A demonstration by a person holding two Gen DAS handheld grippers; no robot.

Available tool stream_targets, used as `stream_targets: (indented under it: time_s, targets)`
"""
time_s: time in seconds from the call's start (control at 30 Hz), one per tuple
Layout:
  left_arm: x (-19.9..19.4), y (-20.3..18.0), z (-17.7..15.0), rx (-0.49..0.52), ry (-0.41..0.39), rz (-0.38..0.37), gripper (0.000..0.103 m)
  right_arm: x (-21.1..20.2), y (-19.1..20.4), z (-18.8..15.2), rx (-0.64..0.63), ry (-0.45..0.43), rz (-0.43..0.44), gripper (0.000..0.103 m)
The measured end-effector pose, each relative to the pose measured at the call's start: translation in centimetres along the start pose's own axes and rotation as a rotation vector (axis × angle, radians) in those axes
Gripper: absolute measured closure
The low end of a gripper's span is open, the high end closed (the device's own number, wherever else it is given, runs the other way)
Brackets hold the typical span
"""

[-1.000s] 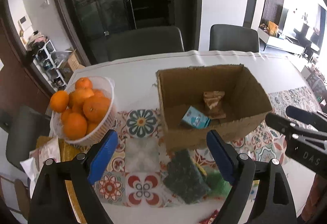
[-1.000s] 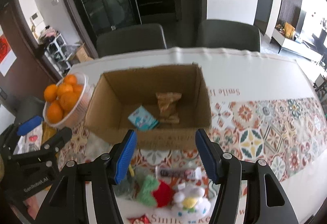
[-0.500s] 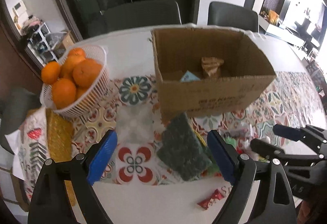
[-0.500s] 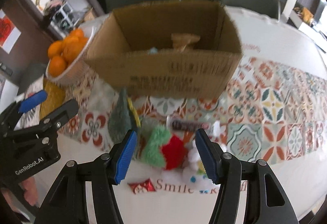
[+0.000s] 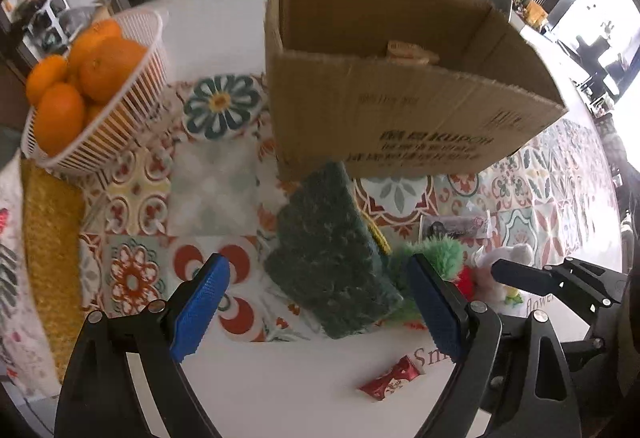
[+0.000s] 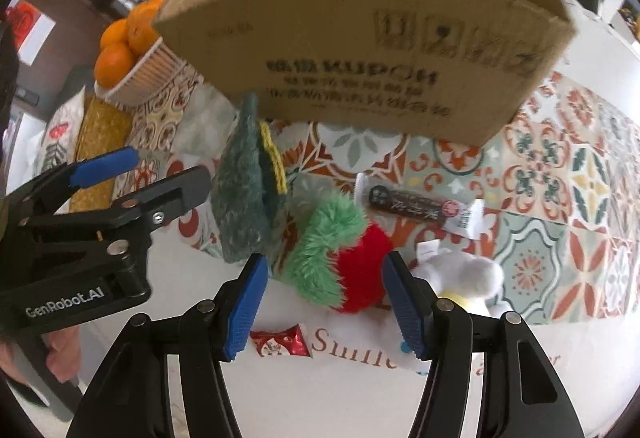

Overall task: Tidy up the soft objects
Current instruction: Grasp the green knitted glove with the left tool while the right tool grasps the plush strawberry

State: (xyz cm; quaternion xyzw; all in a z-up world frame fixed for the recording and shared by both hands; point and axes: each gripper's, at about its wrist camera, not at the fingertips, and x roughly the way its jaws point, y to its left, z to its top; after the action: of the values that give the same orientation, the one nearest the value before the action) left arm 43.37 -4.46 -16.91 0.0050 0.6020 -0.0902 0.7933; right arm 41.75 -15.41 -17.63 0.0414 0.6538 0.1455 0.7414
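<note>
A dark green scouring sponge (image 5: 332, 258) with a yellow backing lies against the front of the open cardboard box (image 5: 400, 98). My left gripper (image 5: 316, 302) hangs open just above the sponge, its blue pads wide on either side. A plush strawberry (image 6: 340, 258), red with a green fuzzy top, lies beyond my right gripper (image 6: 325, 298), which is open, pads clear of the plush. A white plush toy (image 6: 464, 278) lies to the strawberry's right. The sponge (image 6: 244, 190) and box (image 6: 360, 50) also show in the right wrist view. A brown packet (image 5: 408, 52) peeks over the box rim.
A white basket of oranges (image 5: 92, 90) stands left of the box. A yellow cloth (image 5: 52, 238) lies at the far left. A black sachet (image 6: 416, 206) and a red candy wrapper (image 6: 284, 344) lie on the patterned table runner (image 6: 560, 166). The two grippers hang close side by side.
Both grippers have come down and tilted toward the table, so the sponge and plush toys now lie close under the fingers. The box interior has mostly dropped from view. Neither jaw opening changed.
</note>
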Motion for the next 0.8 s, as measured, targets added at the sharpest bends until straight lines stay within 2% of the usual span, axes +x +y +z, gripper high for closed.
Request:
stream_targets:
  time_s: [0.33, 0.53, 0.7, 0.8]
  targets:
    - [4.2, -0.3, 0.5, -0.036, 0.087, -0.003, 0.013, 3.8, -0.4, 0.6, -0.064, 0.105, 0.031, 0.042]
    - [6.9, -0.4, 0.4, -0.038, 0.139, 0.026, 0.013, 5.6, 0.3, 1.0, -0.095, 0.122, 0.034, 0.042]
    - [8.6, 0.1, 0.5, -0.065, 0.171, 0.005, 0.013, 6.9, 1.1, 1.5, -0.124, 0.134, -0.003, 0.042]
    - [9.2, 0.4, 0.5, -0.082, 0.180, -0.024, 0.021, 7.9, 1.0, 1.8, -0.119, 0.149, -0.006, 0.042]
